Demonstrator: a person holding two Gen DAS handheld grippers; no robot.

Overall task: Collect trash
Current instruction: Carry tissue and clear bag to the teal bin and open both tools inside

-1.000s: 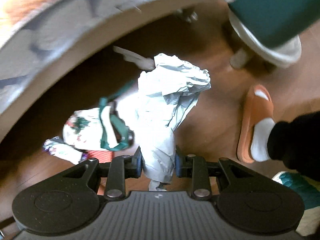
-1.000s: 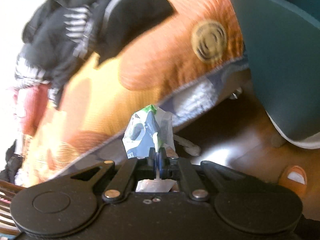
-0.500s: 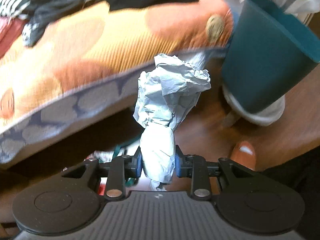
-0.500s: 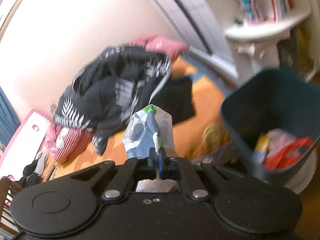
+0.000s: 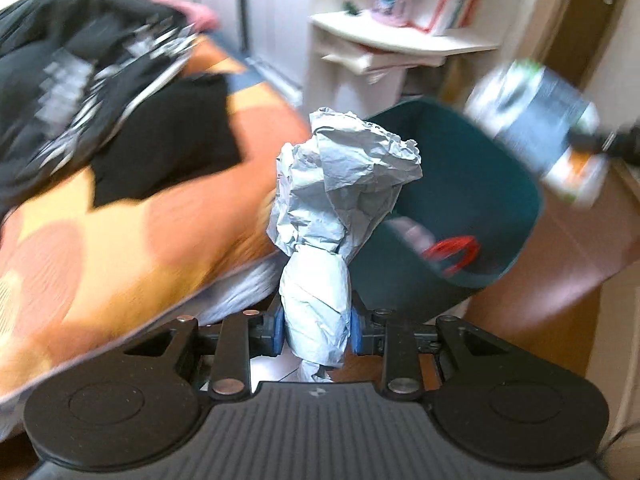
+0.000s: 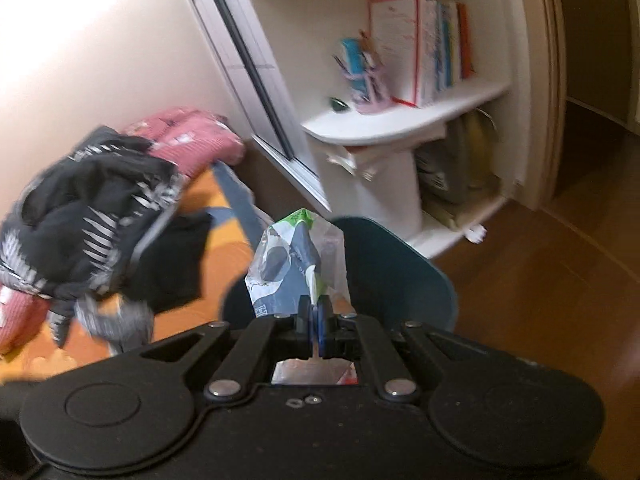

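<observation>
Left hand-held gripper (image 5: 318, 330) clamped on crumpled paper (image 5: 340, 196), near teal bin (image 5: 460, 200) rim. Right hand-held gripper (image 6: 315, 320) pinched on wrapper (image 6: 296, 260) above bin. Bed (image 5: 120, 220) left, shelf (image 6: 400, 120) behind, wood floor (image 6: 540, 280) right.

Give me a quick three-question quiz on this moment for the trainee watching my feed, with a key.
1. True or false: the left gripper is shut on a wad of crumpled grey paper.
2. What does the right gripper hold: A) a red slipper, B) a printed plastic wrapper, C) a book?
3. Fill in: the dark teal ____ stands just beyond both held pieces and already has something red in it.

Key
1. True: its blue pads press on the paper from both sides.
2. B, the printed plastic wrapper, pinched between nearly closed jaws.
3. bin
</observation>
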